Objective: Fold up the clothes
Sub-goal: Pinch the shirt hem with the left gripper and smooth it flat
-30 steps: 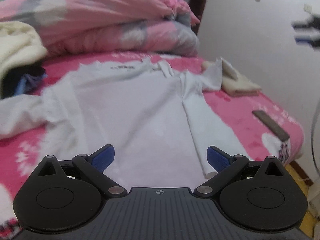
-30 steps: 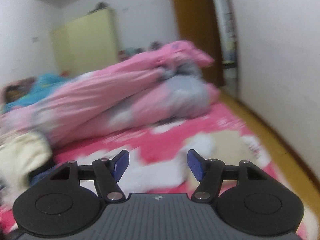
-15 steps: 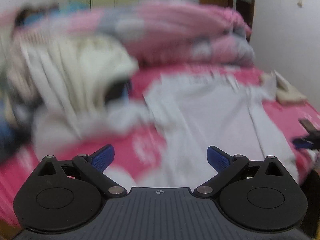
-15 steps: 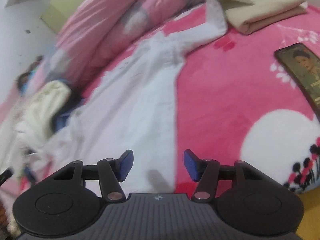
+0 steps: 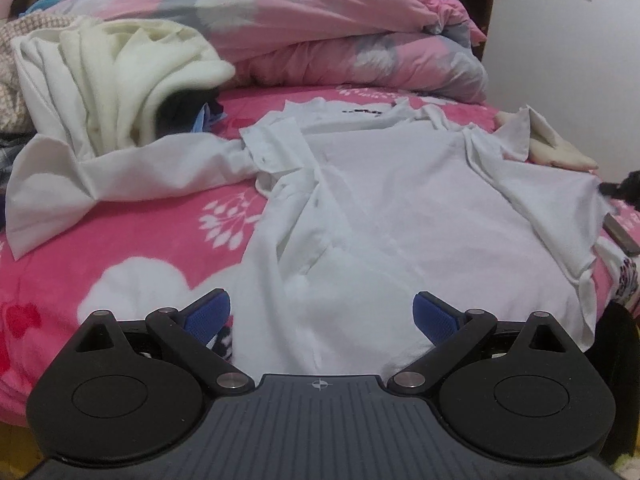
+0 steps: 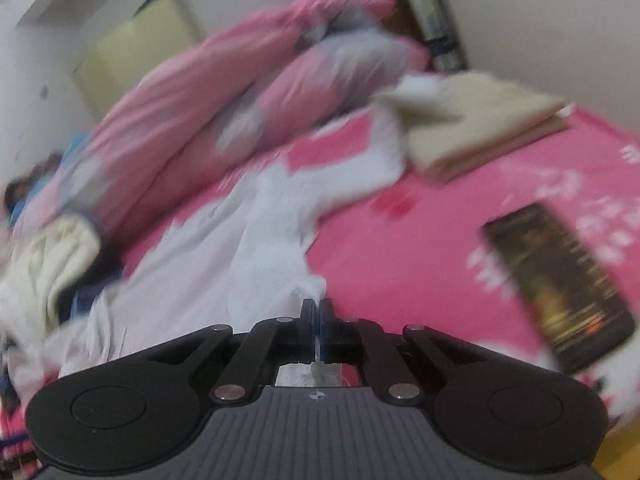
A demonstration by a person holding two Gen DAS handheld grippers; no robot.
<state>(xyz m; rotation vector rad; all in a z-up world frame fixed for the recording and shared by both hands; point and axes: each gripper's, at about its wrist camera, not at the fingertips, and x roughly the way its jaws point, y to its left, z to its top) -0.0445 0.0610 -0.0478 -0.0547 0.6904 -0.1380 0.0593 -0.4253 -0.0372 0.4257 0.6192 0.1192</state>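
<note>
White shirt [image 6: 224, 256] edge sits pinched in my closed right claw [image 6: 318, 320], left claw [image 5: 322, 312] gaping above the hem; thin cloth may slip free if I tug

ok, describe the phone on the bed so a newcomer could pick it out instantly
Start at the pink floral bedspread, on the side right of the spread-out white shirt. Below the folded beige cloth, lying flat near the bed's edge, is the phone. It is the only dark, hard, rectangular slab there; everything around it is soft fabric.
</note>
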